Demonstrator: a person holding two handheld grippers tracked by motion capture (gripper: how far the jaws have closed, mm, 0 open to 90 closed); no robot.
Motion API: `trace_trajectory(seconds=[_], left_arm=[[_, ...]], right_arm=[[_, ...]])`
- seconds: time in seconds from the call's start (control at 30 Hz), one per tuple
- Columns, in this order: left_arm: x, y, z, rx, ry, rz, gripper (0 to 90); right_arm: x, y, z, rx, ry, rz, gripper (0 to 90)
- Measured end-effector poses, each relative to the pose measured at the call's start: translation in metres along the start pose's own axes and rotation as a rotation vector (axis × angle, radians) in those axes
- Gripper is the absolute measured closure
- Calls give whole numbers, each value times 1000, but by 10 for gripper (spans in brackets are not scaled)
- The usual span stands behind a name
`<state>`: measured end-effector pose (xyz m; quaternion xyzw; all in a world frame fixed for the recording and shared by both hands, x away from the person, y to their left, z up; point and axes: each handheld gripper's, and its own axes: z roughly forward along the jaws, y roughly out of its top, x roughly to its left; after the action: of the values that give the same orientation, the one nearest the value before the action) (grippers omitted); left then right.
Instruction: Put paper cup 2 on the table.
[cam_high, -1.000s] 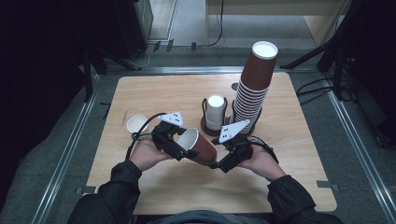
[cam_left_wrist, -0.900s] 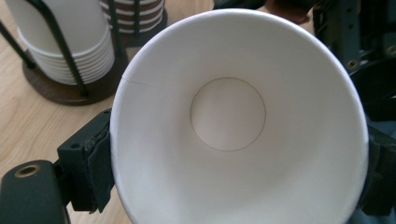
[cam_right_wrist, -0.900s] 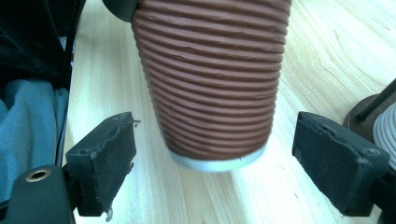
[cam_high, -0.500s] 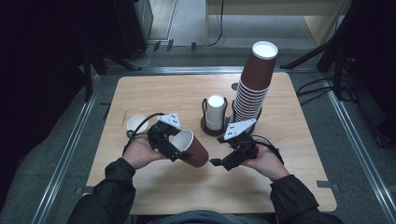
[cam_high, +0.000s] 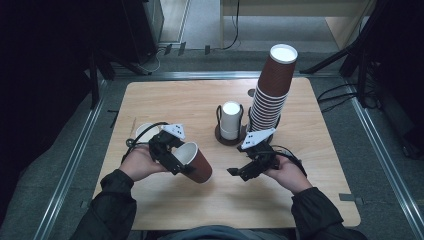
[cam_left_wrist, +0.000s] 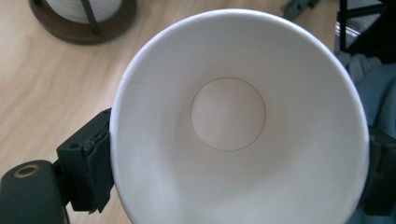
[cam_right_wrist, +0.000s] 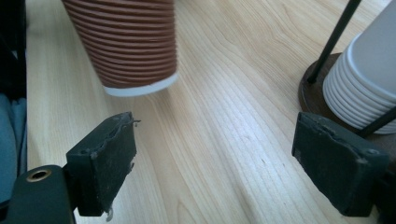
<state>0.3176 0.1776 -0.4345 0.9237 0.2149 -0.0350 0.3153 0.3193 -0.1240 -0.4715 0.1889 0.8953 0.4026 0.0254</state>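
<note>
Brown cup (cam_high: 194, 163) clamped at its rim in left tongs (cam_high: 176, 159), tilted over table (cam_high: 165, 200); right tongs (cam_high: 239, 172) apart, empty, just beside

I wear dark, near-black long sleeves (cam_high: 107, 202) bunched at the wrists. My left gripper (cam_high: 176, 159) and right gripper (cam_high: 239, 171) are black, each topped by a grey three-cornered plate with dark dots, trailing thin black cables. Their pads (cam_right_wrist: 109, 161) look frayed.

1. The left gripper (cam_high: 176, 156) points toward the right gripper, its jaws clamped on either side of a cup (cam_high: 194, 162) held on its side.
2. The right gripper (cam_high: 245, 171) points back at the left one, jaws spread wide with nothing between them.
3. Both forearms reach in from below.
</note>
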Motion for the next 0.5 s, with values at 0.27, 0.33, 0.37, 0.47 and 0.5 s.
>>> trace_trajectory(seconds=[0.27,0.33,0.37,0.47,0.5], left_arm=[[2,-11,-12,34,51,4,83],[3,-15,-15,40,76,-4,83],[3,-16,-17,49,92,-1,83],[4,-23,-21,65,124,2,82],[4,-25,-23,74,135,2,81]], right_arm=[[-2,-2,0,15,-15,9,142],[-3,-3,1,21,-24,4,143],[-4,-3,2,24,-28,5,144],[-4,-4,2,32,-36,8,144],[-4,-3,2,33,-42,4,144]])
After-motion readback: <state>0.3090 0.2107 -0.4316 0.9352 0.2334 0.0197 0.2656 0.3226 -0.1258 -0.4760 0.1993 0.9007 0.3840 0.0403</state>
